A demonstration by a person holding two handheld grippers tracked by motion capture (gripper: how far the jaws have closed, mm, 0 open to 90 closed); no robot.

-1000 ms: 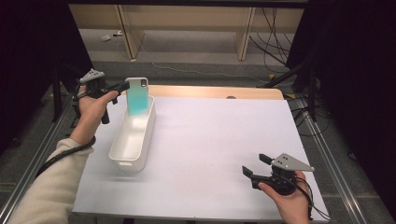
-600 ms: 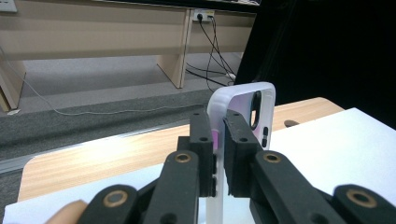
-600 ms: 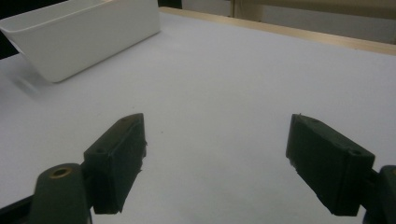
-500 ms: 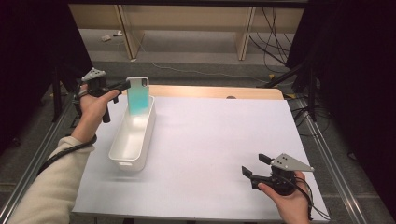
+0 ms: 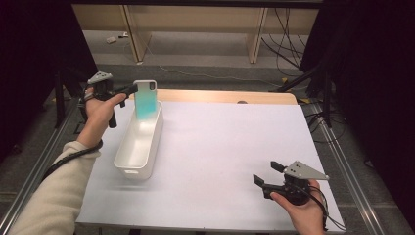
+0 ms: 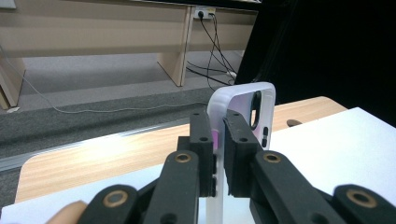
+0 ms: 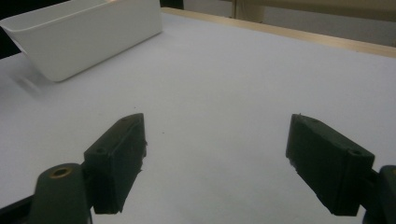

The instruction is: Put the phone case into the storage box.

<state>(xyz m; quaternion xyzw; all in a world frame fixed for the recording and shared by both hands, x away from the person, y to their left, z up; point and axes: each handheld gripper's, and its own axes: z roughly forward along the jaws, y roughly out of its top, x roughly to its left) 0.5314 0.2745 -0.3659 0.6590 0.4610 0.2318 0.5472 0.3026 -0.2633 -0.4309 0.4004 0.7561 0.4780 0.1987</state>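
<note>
Nearest to me, my right gripper (image 5: 266,177) sits low over the white table top (image 5: 235,142) at its near right corner, jaws spread wide with nothing between them; in the right gripper view the two black pads (image 7: 119,158) stand well apart above bare surface.

Farther out on my left lies the white bin (image 5: 139,142), a long narrow tub with its long axis running away from me, its far end leaning a little to the right.

Beyond it, over the bin's far end, my left gripper (image 5: 131,90) is pressed together on the phone case (image 5: 146,99). The case stands upright, long axis vertical, camera cutout at the top. In the high view its teal broad face is turned toward me. In the left gripper view my jaws pinch its white side rim (image 6: 219,116) edge-on, and the case rises well above the pads. Its lower end hangs inside the bin's mouth; I cannot tell whether it touches the bin's floor.

The wooden table edge (image 5: 220,96) runs behind it.
</note>
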